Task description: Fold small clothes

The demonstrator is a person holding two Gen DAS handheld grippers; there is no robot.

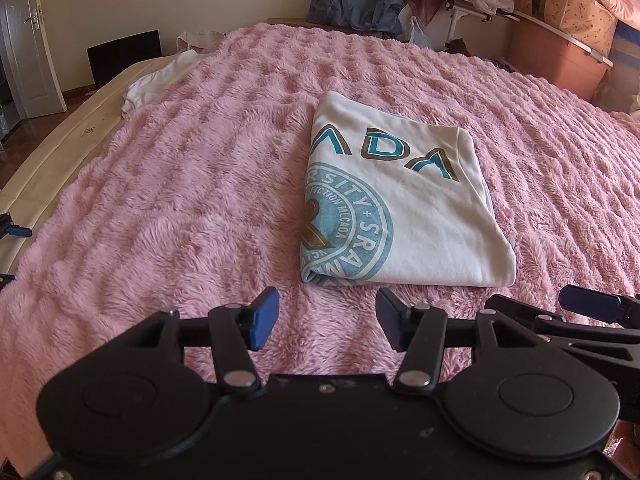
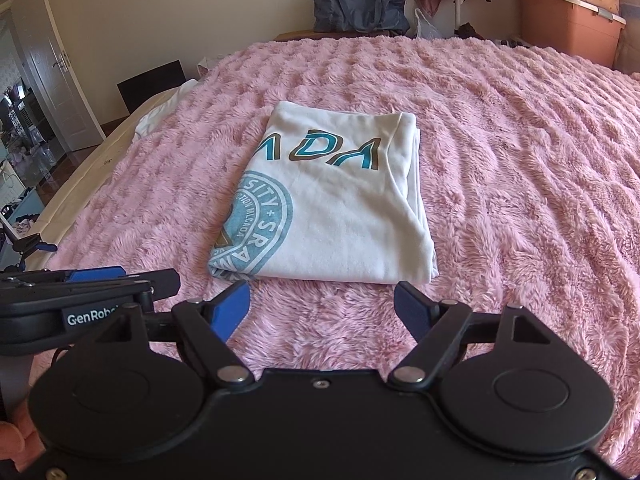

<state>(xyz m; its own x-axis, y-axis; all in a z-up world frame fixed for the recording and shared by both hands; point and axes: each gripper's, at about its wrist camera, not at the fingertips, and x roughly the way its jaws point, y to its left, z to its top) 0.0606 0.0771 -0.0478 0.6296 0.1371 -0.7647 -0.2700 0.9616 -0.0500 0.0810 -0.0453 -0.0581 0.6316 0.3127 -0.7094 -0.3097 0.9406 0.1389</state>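
A white T-shirt (image 1: 404, 208) with teal and brown print lies folded into a rectangle on the pink fluffy blanket (image 1: 180, 200). It also shows in the right wrist view (image 2: 344, 208). My left gripper (image 1: 326, 320) is open and empty, just short of the shirt's near edge. My right gripper (image 2: 322, 312) is open and empty, also just before the near edge. The right gripper shows at the right edge of the left wrist view (image 1: 592, 312), and the left gripper at the left of the right wrist view (image 2: 92, 284).
A second white garment (image 1: 160, 80) lies crumpled at the blanket's far left edge. A dark blue bag (image 1: 356, 2) sits beyond the bed. Boxes and bedding (image 1: 568, 40) are stacked at the far right. A door (image 2: 60, 68) stands at the left.
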